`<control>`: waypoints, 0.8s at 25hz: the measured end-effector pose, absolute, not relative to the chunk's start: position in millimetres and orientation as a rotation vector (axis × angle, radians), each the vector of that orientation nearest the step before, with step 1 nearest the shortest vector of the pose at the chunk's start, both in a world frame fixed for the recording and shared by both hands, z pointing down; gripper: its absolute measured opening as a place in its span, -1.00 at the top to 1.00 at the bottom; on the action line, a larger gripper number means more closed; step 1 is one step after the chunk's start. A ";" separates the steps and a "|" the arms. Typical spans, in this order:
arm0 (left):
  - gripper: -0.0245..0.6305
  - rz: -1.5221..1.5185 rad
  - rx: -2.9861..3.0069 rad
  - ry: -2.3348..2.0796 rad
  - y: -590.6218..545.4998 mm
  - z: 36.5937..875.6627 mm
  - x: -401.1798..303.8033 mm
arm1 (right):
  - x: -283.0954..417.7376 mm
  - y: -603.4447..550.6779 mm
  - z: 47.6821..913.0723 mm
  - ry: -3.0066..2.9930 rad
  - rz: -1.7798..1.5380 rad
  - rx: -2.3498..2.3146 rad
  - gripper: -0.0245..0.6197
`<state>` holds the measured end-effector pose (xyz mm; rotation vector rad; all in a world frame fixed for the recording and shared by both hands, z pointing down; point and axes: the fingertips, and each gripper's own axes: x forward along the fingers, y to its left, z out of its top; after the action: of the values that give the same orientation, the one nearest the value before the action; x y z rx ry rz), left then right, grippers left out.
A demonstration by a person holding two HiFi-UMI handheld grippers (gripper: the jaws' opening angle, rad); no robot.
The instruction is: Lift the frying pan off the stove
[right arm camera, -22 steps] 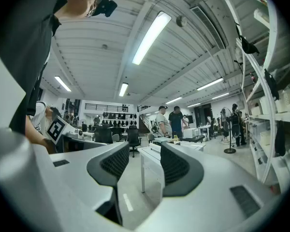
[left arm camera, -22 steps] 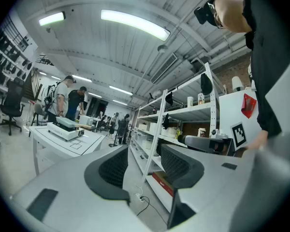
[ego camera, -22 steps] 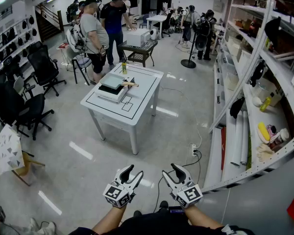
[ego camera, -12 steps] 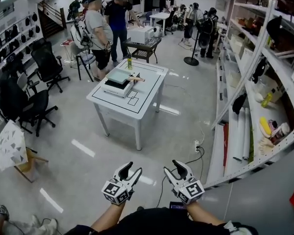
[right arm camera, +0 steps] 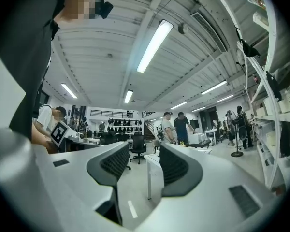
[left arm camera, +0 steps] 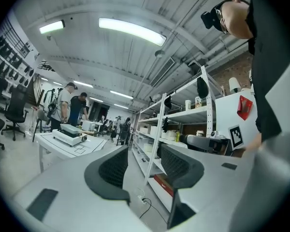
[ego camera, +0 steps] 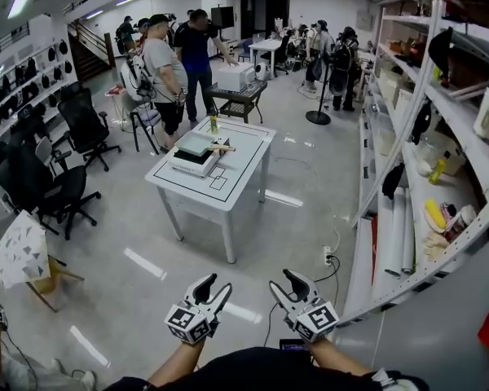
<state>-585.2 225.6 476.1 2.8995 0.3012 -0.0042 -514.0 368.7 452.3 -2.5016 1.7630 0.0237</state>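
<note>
A white table (ego camera: 228,187) stands several steps ahead in the head view. On it sits a flat portable stove (ego camera: 189,160), bearing a pale square frying pan (ego camera: 196,143) with a wooden handle (ego camera: 221,147). My left gripper (ego camera: 214,285) and right gripper (ego camera: 282,283) hang low in front of my body, far from the table. Both are open with nothing between the jaws. The left gripper view looks past the left gripper (left arm camera: 142,166) to the stove (left arm camera: 67,135), small at the left. The right gripper (right arm camera: 140,161) frames bare floor and a table leg.
Metal shelving (ego camera: 428,161) loaded with goods runs along the right. Black office chairs (ego camera: 53,186) stand at the left. Several people (ego camera: 167,63) stand behind the table. A power strip and cable (ego camera: 328,259) lie on the floor near the shelf.
The head view has drifted a little, with the table now seen slightly lower and nearer. Both grippers stay open in about the same place before my body.
</note>
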 end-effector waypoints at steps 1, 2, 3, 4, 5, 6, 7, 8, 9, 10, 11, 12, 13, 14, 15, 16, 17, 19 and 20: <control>0.28 -0.007 2.896 0.303 229.4 474.5 -582.8 | -512.0 373.5 450.6 1.755 0.013 -2.506 0.30; 0.28 -0.013 2.889 0.306 234.3 470.4 -580.2 | -508.9 378.6 450.0 1.744 0.014 -2.509 0.30; 0.28 -0.020 2.882 0.310 239.9 465.6 -578.0 | -505.1 384.3 450.4 1.733 0.027 -2.511 0.30; 0.28 -0.024 2.878 0.313 245.3 463.5 -576.5 | -502.5 389.7 451.4 1.724 0.035 -2.512 0.30; 0.28 -0.027 2.871 0.313 249.8 463.3 -575.7 | -501.3 394.3 452.6 1.718 0.036 -2.511 0.30; 0.28 -0.034 2.858 0.310 253.8 461.8 -575.2 | -500.7 398.1 454.2 1.715 0.040 -2.508 0.30; 0.28 -0.043 2.842 0.306 257.5 459.4 -574.6 | -500.5 401.2 455.9 1.715 0.045 -2.502 0.30; 0.28 -0.050 2.832 0.304 260.9 458.0 -573.9 | -500.4 403.9 457.3 1.717 0.046 -2.496 0.30; 0.28 -0.051 2.831 0.305 264.1 458.7 -572.9 | -500.1 406.4 458.0 1.718 0.046 -2.488 0.30; 0.28 -0.046 2.836 0.307 267.3 460.6 -571.7 | -499.5 408.7 458.2 1.718 0.047 -2.479 0.30; 0.28 -0.036 2.839 0.307 270.3 462.9 -570.7 | -498.8 411.2 458.2 1.718 0.047 -2.468 0.30; 0.28 -0.023 2.841 0.302 273.0 465.8 -570.3 | -498.2 413.8 458.6 1.719 0.044 -2.458 0.30; 0.28 -0.010 2.841 0.292 275.4 468.3 -570.6 | -497.8 416.7 459.5 1.720 0.039 -2.449 0.30; 0.28 -0.005 2.842 0.282 277.7 469.4 -571.2 | -497.5 419.8 460.7 1.720 0.033 -2.443 0.30; 0.28 -0.006 2.843 0.272 280.2 468.9 -571.6 | -496.9 423.1 461.8 1.719 0.028 -2.437 0.30; 0.28 -0.009 2.841 0.263 283.1 467.4 -571.6 | -495.8 426.5 463.0 1.716 0.022 -2.432 0.30; 0.28 -0.010 2.840 0.256 286.2 466.7 -571.4 | -494.0 430.1 464.3 1.712 0.017 -2.427 0.30; 0.28 0.002 2.842 0.243 293.1 468.7 -571.1 | -490.4 436.9 467.0 1.706 0.011 -2.415 0.30; 0.28 0.001 2.846 0.239 297.1 468.4 -571.0 | -489.1 440.1 468.5 1.706 0.011 -2.409 0.30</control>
<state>-571.0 297.1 468.4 2.8463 0.2393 0.0012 -489.1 440.1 468.5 -2.4091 1.7061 0.0109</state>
